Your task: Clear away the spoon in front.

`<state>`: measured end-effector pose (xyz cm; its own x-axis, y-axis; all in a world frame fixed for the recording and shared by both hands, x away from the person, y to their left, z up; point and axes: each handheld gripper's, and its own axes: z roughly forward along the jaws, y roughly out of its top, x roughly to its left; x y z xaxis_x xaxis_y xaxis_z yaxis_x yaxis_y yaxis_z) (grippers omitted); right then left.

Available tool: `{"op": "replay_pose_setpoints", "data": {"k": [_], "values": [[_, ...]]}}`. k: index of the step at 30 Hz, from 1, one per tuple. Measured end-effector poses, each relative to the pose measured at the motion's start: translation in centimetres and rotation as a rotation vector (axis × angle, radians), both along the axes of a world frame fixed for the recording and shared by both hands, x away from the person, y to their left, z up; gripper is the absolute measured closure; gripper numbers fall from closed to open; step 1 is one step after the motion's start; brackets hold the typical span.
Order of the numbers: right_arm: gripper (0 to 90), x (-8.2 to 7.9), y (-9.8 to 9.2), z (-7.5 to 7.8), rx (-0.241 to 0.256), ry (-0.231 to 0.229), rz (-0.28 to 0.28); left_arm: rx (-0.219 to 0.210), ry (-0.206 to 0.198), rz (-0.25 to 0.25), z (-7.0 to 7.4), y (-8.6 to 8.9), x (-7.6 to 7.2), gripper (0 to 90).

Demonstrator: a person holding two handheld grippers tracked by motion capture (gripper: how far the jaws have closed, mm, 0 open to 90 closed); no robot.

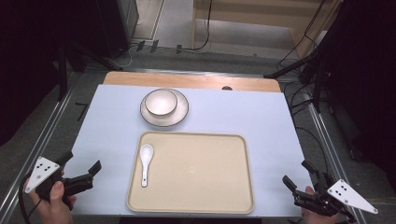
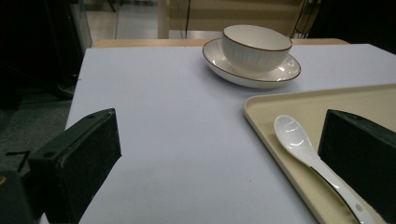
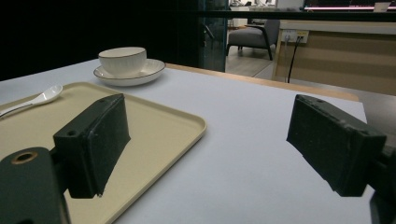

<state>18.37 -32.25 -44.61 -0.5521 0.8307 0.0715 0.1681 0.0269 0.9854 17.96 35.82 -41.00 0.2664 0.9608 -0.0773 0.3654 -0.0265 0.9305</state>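
Where the ribbed bowl (image 1: pixel 161 102) sits, the saucer (image 1: pixel 180 115) gleams.

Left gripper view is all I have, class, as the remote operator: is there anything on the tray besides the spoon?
Observer: No. In the high view the tray carries just the spoon, at its left side.
Operator: Where is the right gripper?
Observer: The right gripper is off the tray's right edge, jaws open and empty.
Operator: What lies past the bowl?
Observer: A strip of bare wooden tabletop beyond the bowl and its plate.
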Motion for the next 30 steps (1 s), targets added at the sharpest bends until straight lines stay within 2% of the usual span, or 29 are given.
{"op": "replay_pose_setpoints", "data": {"k": [4, 10, 14, 18, 22, 26, 30], "values": [[13.0, 0.0, -0.1, 0.0, -0.002, -0.006, -0.004, 0.006, 0.011, 0.004, -0.2, 0.5, -0.4, 0.0], [13.0, 0.1, 0.0, -0.1, -0.002, -0.005, -0.006, -0.009, 0.022, 0.017, -0.6, 1.4, -1.1, 0.0], [13.0, 0.0, 0.1, -0.1, -0.002, 0.002, -0.003, 0.001, 0.030, 0.013, -0.8, 1.8, -1.6, 0.0], [13.0, 0.0, 0.1, -0.2, -0.005, 0.007, -0.002, -0.008, 0.030, 0.018, -1.0, 2.9, -2.1, 0.0], [13.0, 0.1, 0.2, -0.2, -0.006, 0.003, 0.001, -0.019, 0.026, -0.003, -1.0, 3.3, -2.1, 0.0], [13.0, 0.2, 0.2, -0.2, -0.007, 0.007, 0.002, -0.027, 0.025, 0.001, -1.0, 3.2, -1.9, 0.0], [13.0, 0.1, 0.2, -0.1, -0.008, 0.004, 0.003, -0.026, 0.040, -0.006, -1.2, 3.0, -1.7, 0.0]]}}
